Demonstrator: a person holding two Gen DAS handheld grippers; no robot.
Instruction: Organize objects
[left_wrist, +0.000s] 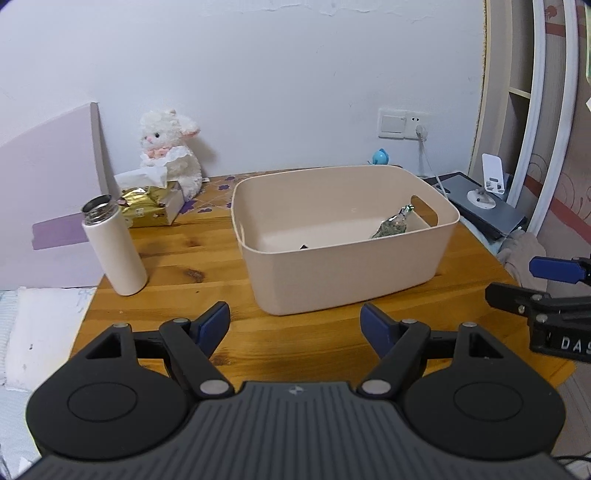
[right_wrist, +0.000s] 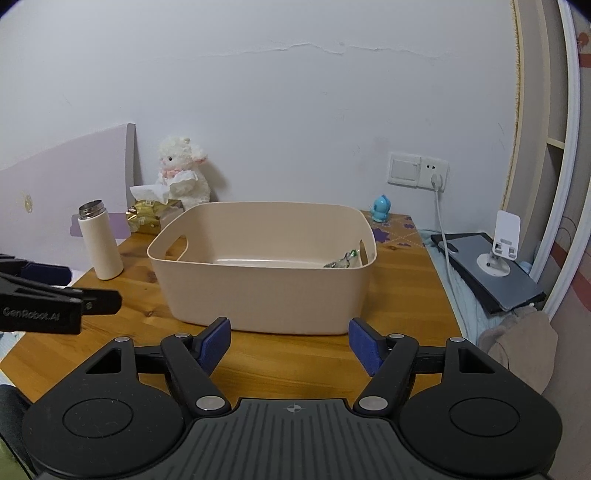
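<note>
Bin: beige plastic bin (left_wrist: 343, 273) sits mid-table on the wooden table (left_wrist: 192, 254), a foil-wrapped packet (left_wrist: 393, 225) inside at its right end.
Left gripper: left gripper (left_wrist: 295, 325) hovers before the bin, jaws wide apart, empty.
Right gripper: right gripper (right_wrist: 290, 341) likewise spread wide, holding nothing.
Left of bin: white bottle (left_wrist: 112, 245), uncapped, upright; gold packet (left_wrist: 142, 210) and plush lamb (left_wrist: 171, 147) behind it.
Left view only: a small dark scrap on the bin floor.
Right view only: blue figurine (right_wrist: 380, 208) stands clear behind the bin.
</note>
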